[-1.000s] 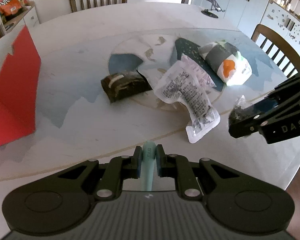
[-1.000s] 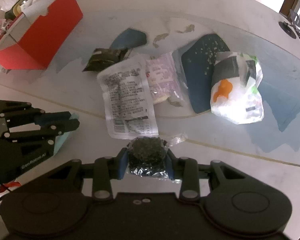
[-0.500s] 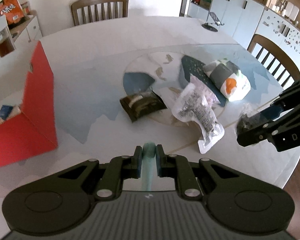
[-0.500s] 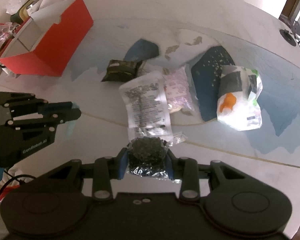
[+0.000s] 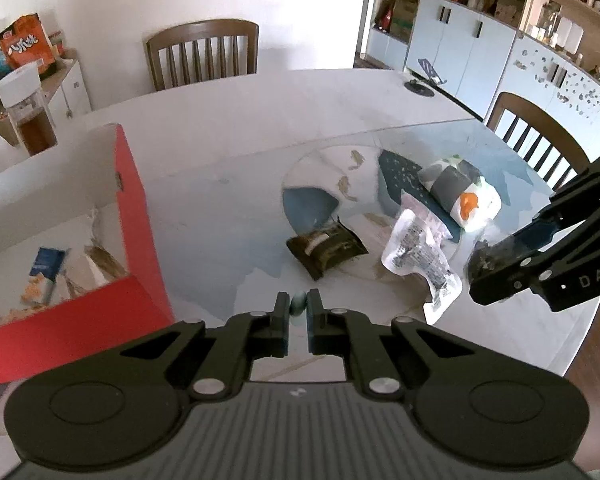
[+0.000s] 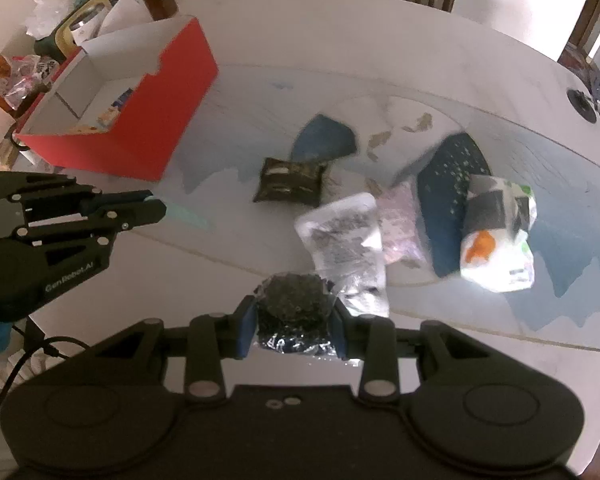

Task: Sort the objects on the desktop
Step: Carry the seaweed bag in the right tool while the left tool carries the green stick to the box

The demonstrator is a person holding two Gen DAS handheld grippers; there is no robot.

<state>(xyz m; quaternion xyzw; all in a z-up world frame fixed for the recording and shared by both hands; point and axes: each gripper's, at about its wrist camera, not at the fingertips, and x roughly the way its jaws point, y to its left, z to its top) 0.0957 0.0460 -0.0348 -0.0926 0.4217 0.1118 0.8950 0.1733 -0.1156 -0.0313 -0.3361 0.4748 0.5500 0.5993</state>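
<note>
- Left gripper (image 5: 299, 309) is clenched on a thin, stiff-looking mint stick (image 6: 186, 215), near the red box (image 5: 142, 240)
- Right gripper (image 6: 293, 316) grasps a crinkly dark-filled bag (image 6: 294, 306), light and soft; pinch its bulk, since the film looks slippery

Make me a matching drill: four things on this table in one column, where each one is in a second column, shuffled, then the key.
Things:
1. pale green item
2. dark crinkly packet
3. blue-and-white packet
4. dark green pouch

Places:
A. lying on the table
B. in the right hand-held gripper
C. inside the red box
D. in the left hand-held gripper

Pairs: 1-D, 2-B, 3-C, 4-A
</note>
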